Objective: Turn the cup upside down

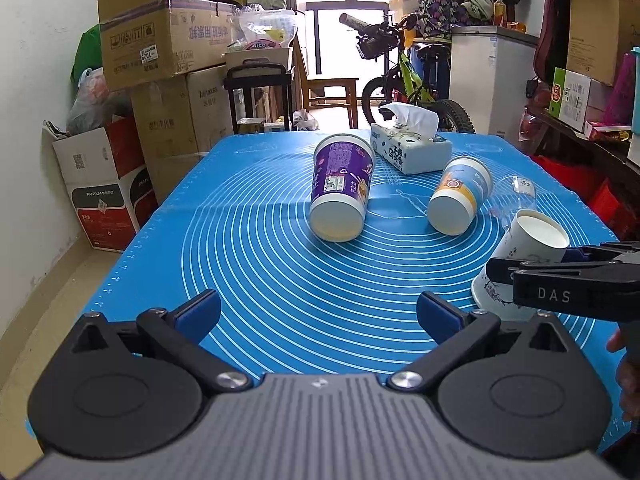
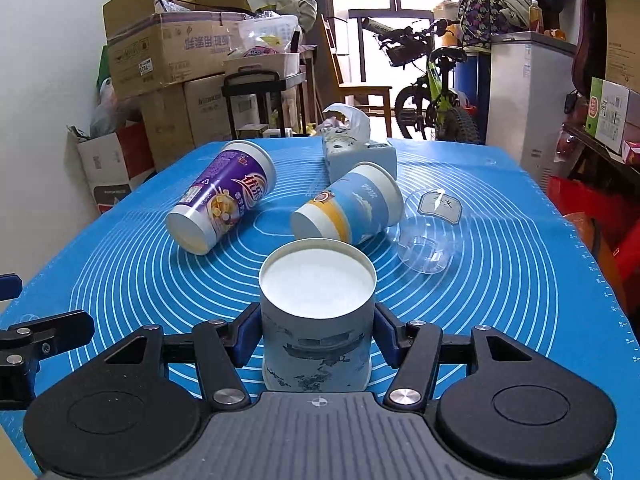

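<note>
Paper cup [image 2: 318,320], base-up, is clamped between the right gripper [image 2: 318,334] pads near the mat's [image 2: 520,320] near edge, flip judged nearly done, only setting down left, left gripper [image 1: 318,312] held wide, empty.

A blue silicone mat [image 1: 280,280] with white concentric rings fills the middle of the frame, and a tissue box [image 1: 412,146] with a tissue sticking up sits at its far edge, just right of centre. Stacked cardboard boxes [image 1: 168,36] fill the upper left, with a red-and-white printer carton [image 1: 104,196] below them at the left edge. A green children's bicycle [image 1: 408,76] stands at upper centre before a bright window, a wooden chair [image 1: 332,92] just to its left and a white freezer [image 1: 488,76] to its right.
</note>
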Action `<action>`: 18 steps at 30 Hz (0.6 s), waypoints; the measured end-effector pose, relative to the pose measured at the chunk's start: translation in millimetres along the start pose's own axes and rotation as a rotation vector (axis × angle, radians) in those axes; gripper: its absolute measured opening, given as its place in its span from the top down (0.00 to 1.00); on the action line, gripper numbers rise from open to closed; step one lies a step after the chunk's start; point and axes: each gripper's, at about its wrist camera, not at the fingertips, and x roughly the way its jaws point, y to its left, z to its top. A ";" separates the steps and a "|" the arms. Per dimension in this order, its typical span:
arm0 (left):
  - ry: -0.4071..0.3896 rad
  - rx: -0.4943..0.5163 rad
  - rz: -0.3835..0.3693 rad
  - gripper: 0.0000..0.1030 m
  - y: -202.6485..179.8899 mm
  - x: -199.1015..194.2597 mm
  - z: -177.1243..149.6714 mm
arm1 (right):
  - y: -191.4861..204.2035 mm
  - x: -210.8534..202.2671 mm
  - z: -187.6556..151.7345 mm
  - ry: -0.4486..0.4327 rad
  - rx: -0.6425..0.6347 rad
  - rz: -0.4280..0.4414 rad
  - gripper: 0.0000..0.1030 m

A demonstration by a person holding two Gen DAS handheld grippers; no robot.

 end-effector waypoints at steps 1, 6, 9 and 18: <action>0.000 0.000 0.000 0.00 -0.4 -0.6 0.1 | -0.1 -0.6 0.2 0.002 0.003 0.000 0.32; -0.006 -0.002 -0.003 0.00 -0.9 -5.1 0.4 | -3.0 -10.8 2.4 -0.001 0.045 0.002 0.14; -0.013 -0.005 -0.010 0.00 -2.6 -12.5 0.0 | -5.7 -25.1 1.7 -0.011 0.069 0.005 0.07; -0.041 0.004 -0.029 0.00 -11.8 -43.4 -5.8 | -3.5 -81.6 -11.0 -0.047 0.061 -0.020 0.04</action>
